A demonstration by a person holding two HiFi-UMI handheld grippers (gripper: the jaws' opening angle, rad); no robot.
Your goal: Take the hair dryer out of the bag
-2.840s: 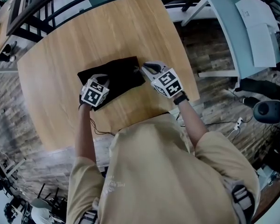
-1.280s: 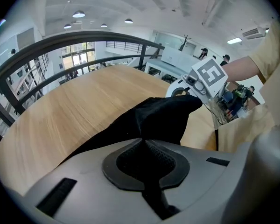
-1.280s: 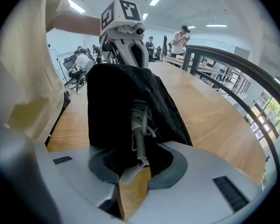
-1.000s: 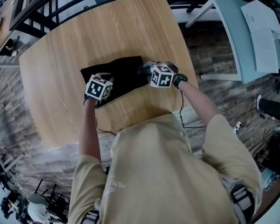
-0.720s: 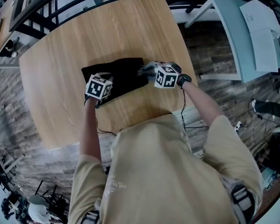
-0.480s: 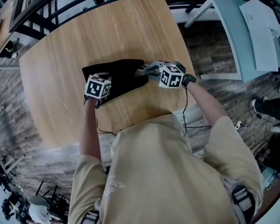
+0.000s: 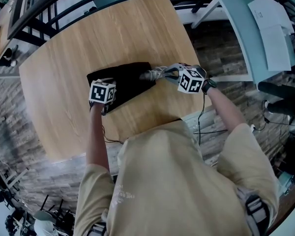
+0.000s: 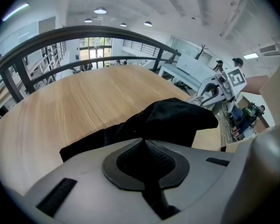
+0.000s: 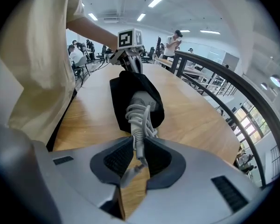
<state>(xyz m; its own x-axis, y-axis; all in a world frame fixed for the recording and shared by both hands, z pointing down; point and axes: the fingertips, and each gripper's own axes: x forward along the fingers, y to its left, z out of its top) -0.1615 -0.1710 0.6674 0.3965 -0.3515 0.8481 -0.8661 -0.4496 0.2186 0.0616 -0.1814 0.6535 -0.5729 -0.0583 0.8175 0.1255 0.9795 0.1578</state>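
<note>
A black cloth bag [image 7: 123,80] lies on the round wooden table [image 7: 88,38]. My left gripper [image 7: 108,98] is shut on the bag's near end, and black fabric [image 8: 168,120] fills the pinch between its jaws [image 8: 144,141]. In the right gripper view the grey hair dryer [image 9: 142,101] pokes out of the bag's mouth [image 9: 130,94], its coiled cord [image 9: 139,120] running to me. My right gripper [image 9: 137,155] is shut on that cord near the plug. From above, the right gripper [image 7: 169,74] sits just right of the bag, with the dryer's end [image 7: 152,74] showing.
A dark railing [image 7: 49,4] curves round the table's far side. A pale desk with papers [image 7: 265,28] stands to the right. Cables [image 7: 206,127] trail over the wooden floor near the person's right arm. People sit at desks [image 9: 77,55] in the background.
My right gripper has moved to the right, away from the bag, drawing the cord and the dryer's end out of the opening. The left gripper has stayed on the bag.
</note>
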